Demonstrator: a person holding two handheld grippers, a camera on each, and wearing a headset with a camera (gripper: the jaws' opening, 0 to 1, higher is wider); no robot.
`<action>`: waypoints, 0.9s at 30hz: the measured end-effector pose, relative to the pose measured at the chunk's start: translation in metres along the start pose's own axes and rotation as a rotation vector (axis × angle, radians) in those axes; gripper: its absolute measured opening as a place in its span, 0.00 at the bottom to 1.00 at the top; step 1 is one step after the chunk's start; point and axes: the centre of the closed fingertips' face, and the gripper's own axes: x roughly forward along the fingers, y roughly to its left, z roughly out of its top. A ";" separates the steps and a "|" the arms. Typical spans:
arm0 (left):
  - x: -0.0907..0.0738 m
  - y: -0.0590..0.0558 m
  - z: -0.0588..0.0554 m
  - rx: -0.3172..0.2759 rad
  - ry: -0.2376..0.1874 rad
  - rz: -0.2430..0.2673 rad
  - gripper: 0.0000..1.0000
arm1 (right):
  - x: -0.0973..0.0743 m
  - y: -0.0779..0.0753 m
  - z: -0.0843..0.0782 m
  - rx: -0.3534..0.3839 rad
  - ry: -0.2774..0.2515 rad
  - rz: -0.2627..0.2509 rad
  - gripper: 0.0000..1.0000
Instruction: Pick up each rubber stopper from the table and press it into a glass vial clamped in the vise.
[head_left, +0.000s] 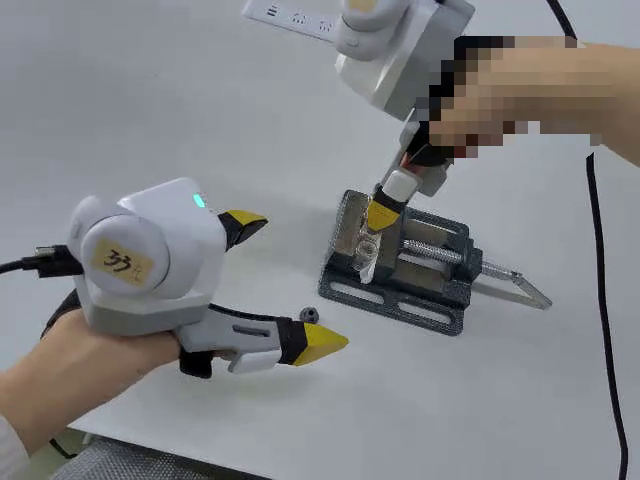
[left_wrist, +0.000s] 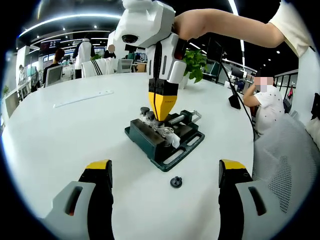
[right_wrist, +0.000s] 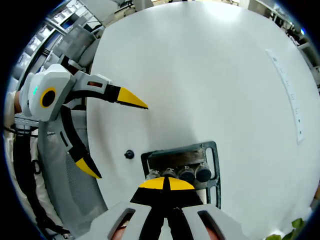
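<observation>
Lying flat: small dark round stopper (left_wrist: 176, 181)

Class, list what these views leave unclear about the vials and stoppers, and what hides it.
- Right gripper view: the right hand-held gripper hides part of the vials.
- Head view: the vials are too small and glassy to count.
- Left gripper view: whether those shut tips pinch anything is too small to tell.

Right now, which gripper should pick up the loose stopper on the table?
The left gripper. Its jaws are open, with the stopper just ahead of them. The right gripper is shut, tip down at the vials in the vise.
</observation>
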 end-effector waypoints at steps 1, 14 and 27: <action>0.000 0.000 0.000 -0.001 -0.002 0.001 0.87 | 0.000 -0.001 0.000 -0.003 -0.003 0.001 0.00; -0.002 0.000 0.001 0.004 -0.004 0.003 0.87 | -0.004 0.005 -0.007 -0.101 -0.111 0.012 0.00; -0.002 0.000 0.002 0.010 -0.001 0.000 0.87 | -0.004 0.016 -0.007 -0.127 -0.227 0.040 0.12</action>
